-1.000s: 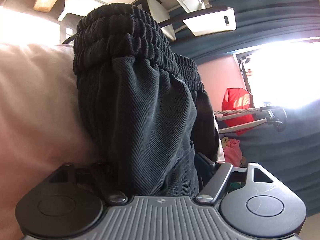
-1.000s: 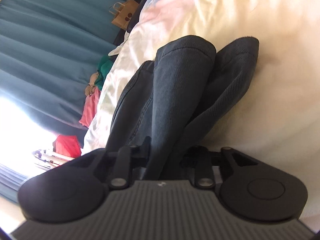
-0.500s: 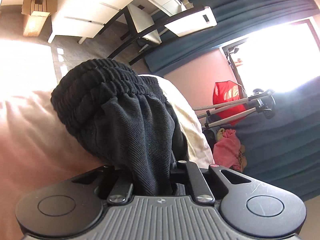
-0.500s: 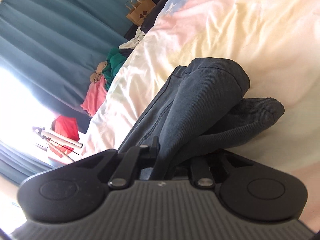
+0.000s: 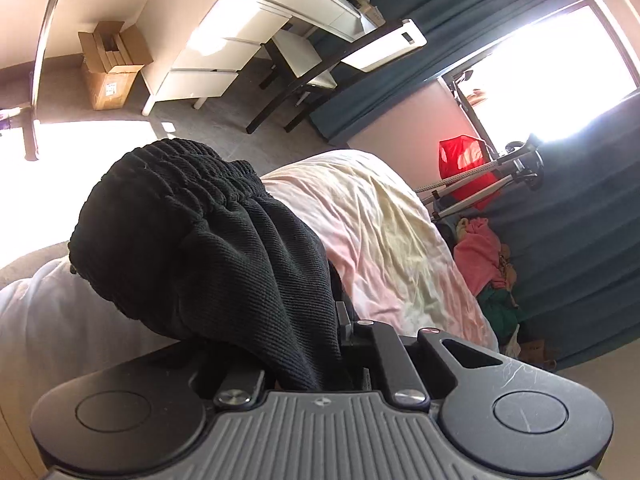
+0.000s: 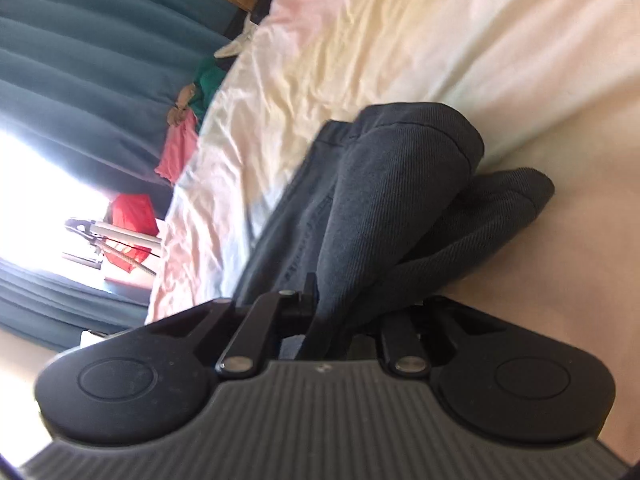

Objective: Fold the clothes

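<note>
The left claw and right claw each pinch the dark pants, bunched above the bed near its edge.

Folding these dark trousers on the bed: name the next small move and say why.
Probably draw the left gripper and the right gripper apart to pull the trousers taut. Both have their jaws shut on bunched cloth, the elastic waistband in the left, with loose folds sagging onto the bed sheet, so nothing is flat enough to fold.
</note>
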Demonstrator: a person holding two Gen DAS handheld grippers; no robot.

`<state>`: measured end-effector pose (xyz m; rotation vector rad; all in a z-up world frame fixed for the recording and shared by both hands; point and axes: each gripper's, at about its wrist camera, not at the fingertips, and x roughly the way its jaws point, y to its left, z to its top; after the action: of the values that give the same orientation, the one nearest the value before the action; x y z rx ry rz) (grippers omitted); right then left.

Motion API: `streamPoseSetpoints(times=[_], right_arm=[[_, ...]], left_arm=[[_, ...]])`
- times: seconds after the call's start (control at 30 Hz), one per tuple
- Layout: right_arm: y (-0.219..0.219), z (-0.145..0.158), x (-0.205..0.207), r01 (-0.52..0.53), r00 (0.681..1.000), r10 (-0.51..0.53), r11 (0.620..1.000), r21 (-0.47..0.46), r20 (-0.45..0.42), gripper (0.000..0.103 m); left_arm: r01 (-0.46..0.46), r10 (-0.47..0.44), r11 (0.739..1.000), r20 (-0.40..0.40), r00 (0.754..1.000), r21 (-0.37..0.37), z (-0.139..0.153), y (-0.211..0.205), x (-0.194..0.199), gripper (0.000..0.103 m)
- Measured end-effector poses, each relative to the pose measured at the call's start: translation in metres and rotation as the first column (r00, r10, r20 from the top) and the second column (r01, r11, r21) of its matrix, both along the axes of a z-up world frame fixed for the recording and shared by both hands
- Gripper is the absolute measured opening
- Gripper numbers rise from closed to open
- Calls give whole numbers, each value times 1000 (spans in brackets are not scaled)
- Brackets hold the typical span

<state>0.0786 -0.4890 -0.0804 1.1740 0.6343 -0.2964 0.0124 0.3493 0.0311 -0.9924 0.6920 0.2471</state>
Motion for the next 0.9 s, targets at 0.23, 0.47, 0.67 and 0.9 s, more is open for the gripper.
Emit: streamPoseSetpoints(times=[0.23,0.47,0.67,0.9], right_arm=[[-16,-25,-13,-90,996,87,992,85,38,16],[-24,-34,-23,-26,999,17,981,191,48,27],[-30,-41,-26,-2,998,-15,963,269,63,47],[-33,-42,-29,37,993,-68,958,285,100,64]], left_arm=[[36,-34,997,-25,999,67,-51,-4,-24,13],[59,-54,983,-32,998,172,-51,-30,-55,47],[36,-16,951,-67,998,308,-20,-47,-100,95],[119,-178,808,47,983,576,49,-143,-111,103]])
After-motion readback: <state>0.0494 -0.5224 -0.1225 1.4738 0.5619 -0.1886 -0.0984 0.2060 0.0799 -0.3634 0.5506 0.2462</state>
